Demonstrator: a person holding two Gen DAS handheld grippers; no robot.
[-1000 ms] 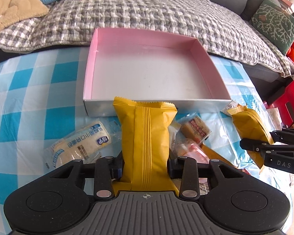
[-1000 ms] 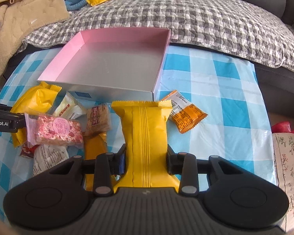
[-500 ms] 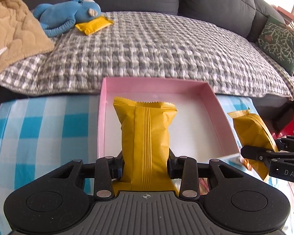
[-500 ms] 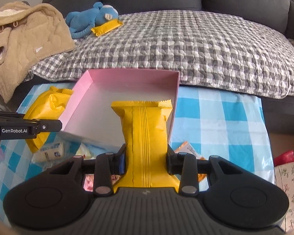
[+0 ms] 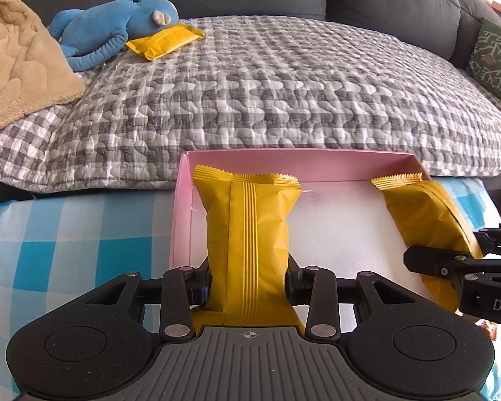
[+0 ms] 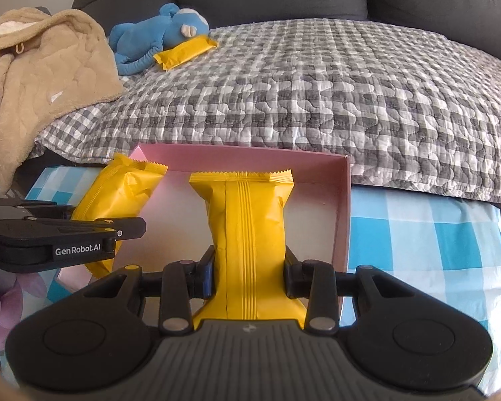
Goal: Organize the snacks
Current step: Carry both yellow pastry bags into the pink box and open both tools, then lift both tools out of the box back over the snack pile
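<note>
A worktop covered in a blue-and-white checked plastic cloth [image 5: 66,234] is carrying a shallow pink cardboard box [image 5: 180,207] near its far edge. Beyond it, a grey checked quilt [image 5: 284,93] is bearing a blue plush monkey [image 5: 117,23], a yellow foil snack packet [image 5: 163,40] and a tan fleece blanket [image 5: 13,73].

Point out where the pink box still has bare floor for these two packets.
The pink box floor lies bare between the left tool's yellow packet and the right tool's packet, back to the far wall. It is tighter along the side walls, where each packet hangs.
</note>
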